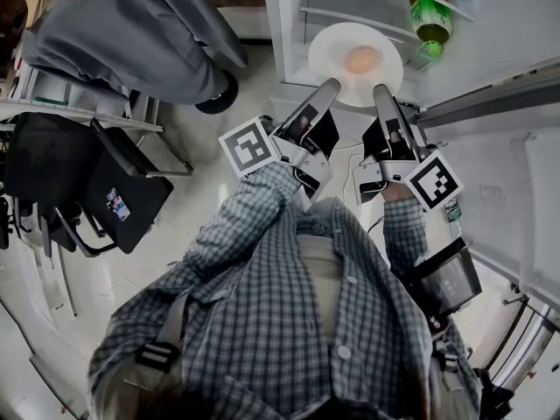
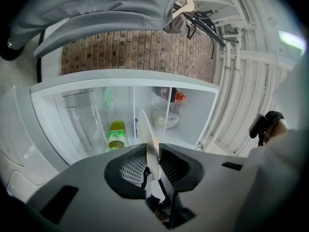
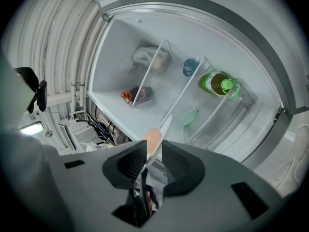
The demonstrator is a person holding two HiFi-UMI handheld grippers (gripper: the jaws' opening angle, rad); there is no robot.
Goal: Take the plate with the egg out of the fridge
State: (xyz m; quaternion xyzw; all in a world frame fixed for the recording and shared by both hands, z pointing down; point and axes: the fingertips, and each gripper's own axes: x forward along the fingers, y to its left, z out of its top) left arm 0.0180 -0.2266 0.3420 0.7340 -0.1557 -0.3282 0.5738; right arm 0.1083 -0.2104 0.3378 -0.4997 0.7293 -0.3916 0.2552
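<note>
Plate (image 1: 355, 63) with egg (image 1: 361, 59) is in the air just in front of the open fridge (image 1: 499, 51), apparently clear of the shelves, carried by both grippers on its near rim. Left gripper (image 1: 331, 86) is pinched on the rim at the near-left: in its own view the thin white edge runs straight between the ribbed pads. Right gripper (image 1: 382, 92) is clamped the same way at the near-right, with the egg showing just past its jaws in its view. Handling guess: the plate is stiff, smooth, probably glazed, so slick under the pads and breakable if dropped, and light enough for two rim pinches. Both holds sit on the same side, so the weight hangs outward from the jaws and would tend to tip the far edge down. The egg lies loose near the middle, round and fragile, and nothing stops it rolling. Keep the plate level and move slowly. The rim is the only sensible place to hold, and wider-spaced grips would steady it more. Writing: none readable. Green bottle (image 1: 430, 20) and red-capped dark bottle (image 2: 169, 94) have labels too small to read; the gripper cubes carry only square black-and-white markers (image 1: 251, 146).
</note>
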